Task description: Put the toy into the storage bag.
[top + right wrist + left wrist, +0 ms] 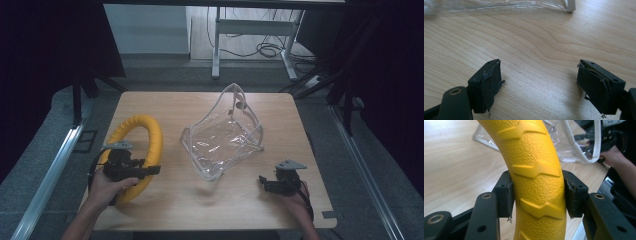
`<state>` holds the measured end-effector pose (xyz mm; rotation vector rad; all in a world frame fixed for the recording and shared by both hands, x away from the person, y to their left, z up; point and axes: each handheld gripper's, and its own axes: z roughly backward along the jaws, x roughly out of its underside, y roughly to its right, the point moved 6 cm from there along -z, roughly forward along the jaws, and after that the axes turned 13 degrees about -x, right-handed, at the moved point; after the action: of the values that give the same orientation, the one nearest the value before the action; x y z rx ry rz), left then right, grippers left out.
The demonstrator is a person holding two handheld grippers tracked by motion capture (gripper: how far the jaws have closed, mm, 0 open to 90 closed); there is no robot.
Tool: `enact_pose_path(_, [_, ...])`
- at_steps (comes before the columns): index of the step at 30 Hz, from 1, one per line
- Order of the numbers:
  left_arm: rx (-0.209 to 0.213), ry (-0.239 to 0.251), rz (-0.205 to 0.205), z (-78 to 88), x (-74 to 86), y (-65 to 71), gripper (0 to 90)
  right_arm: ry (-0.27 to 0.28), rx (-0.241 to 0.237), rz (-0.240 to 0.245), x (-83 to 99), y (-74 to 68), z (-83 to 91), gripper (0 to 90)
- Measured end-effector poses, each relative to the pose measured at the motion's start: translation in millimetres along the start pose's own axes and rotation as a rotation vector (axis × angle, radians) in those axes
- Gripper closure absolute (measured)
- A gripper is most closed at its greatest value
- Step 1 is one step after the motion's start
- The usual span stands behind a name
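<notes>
A textured yellow ring point(145, 135) with raised zigzag ridges is tilted up at the table's left side. My left gripper point(150, 170) is shut on its near right part; in the left gripper view both pads point(509, 195) press the sides of the yellow ring point(536, 177). A clear plastic bag point(227, 132) with a white rim stands open in the middle of the table. My right gripper point(264, 181) rests low near the front right, jaws wide apart over bare wood, and nothing lies between its pads point(491, 82).
The wooden table point(200, 200) has bare wood in front of the bag and along its far edge. The bag's lower edge point(499, 6) lies just beyond my right gripper. A desk frame and cables point(265, 47) stand on the floor behind.
</notes>
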<state>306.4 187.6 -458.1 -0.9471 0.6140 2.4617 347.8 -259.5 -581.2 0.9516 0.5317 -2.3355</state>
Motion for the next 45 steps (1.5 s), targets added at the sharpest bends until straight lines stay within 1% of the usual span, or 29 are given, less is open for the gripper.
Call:
enact_pose_path(3, [-0.016,0.037,-0.002,10.2,-5.3,-2.1,49.2,0.0,0.0,0.0,0.0,0.1,0.0,19.6])
enact_pose_path(4, [-0.022,0.068,-0.008,18.4,-9.3,-2.8,49.2,0.0,0.0,0.0,0.0,0.1,0.0,19.6])
enact_pose_path(5, [-0.023,0.085,-0.01,22.6,-11.4,-3.1,49.3,0.0,0.0,0.0,0.0,0.1,0.0,19.6])
enact_pose_path(6, [-0.023,0.085,-0.01,22.6,-11.4,-3.1,49.3,0.0,0.0,0.0,0.0,0.1,0.0,19.6])
enact_pose_path(8, [-0.022,0.115,-0.016,30.9,-15.5,-3.4,49.4,0.0,0.0,0.0,0.0,0.1,0.0,19.6])
enact_pose_path(9, [-0.021,0.124,-0.017,33.3,-16.7,-3.4,49.4,0.0,0.001,0.0,0.0,0.1,0.0,19.6])
enact_pose_path(10, [-0.017,0.147,-0.018,38.5,-19.6,-3.3,49.5,0.0,0.001,0.0,0.0,0.1,0.0,19.6])
enact_pose_path(12, [-0.006,0.166,-0.025,42.6,-22.1,-3.0,49.5,0.0,0.001,0.0,0.0,0.2,0.0,19.6])
enact_pose_path(13, [-0.006,0.166,-0.025,42.6,-22.1,-3.0,49.6,0.0,0.001,0.0,0.0,0.2,0.0,19.6])
enact_pose_path(15, [0.008,0.186,-0.031,46.1,-25.1,-0.9,49.6,0.001,0.002,-0.001,0.0,0.3,0.0,19.6])
enact_pose_path(16, [0.012,0.195,-0.041,48.3,-27.5,1.5,49.6,0.001,0.002,-0.002,0.0,0.2,0.0,19.6])
enact_pose_path(17, [0.012,0.195,-0.041,48.3,-27.5,1.5,49.6,0.001,0.002,-0.002,0.0,0.2,0.0,19.6])
enact_pose_path(18, [0.017,0.204,-0.049,50.1,-30.3,4.8,49.6,0.001,0.002,-0.002,0.0,0.2,0.1,19.6])
enact_pose_path(23, [0.026,0.219,-0.067,53.2,-35.6,11.0,49.5,0.001,0.002,-0.001,0.0,0.3,0.0,19.6])
enact_pose_path(24, [0.026,0.219,-0.067,53.2,-35.6,11.0,49.6,0.001,0.002,-0.001,0.0,0.3,0.0,19.6])
enact_pose_path(30, [0.057,0.245,-0.068,57.3,-40.7,15.0,49.5,0.001,0.002,-0.002,0.0,0.3,0.0,19.6])
enact_pose_path(37, [0.066,0.266,-0.077,60.3,-46.7,18.9,49.5,0.001,0.005,-0.002,0.0,0.7,0.1,19.6])
enact_pose_path(41, [0.081,0.28,-0.092,60.7,-53.1,25.6,49.5,0.001,0.007,-0.002,0.0,0.8,0.2,19.6])
enact_pose_path(45, [0.102,0.288,-0.095,59.9,-57.7,30.8,49.5,0.0,0.006,-0.002,0.1,0.7,0.3,19.6])
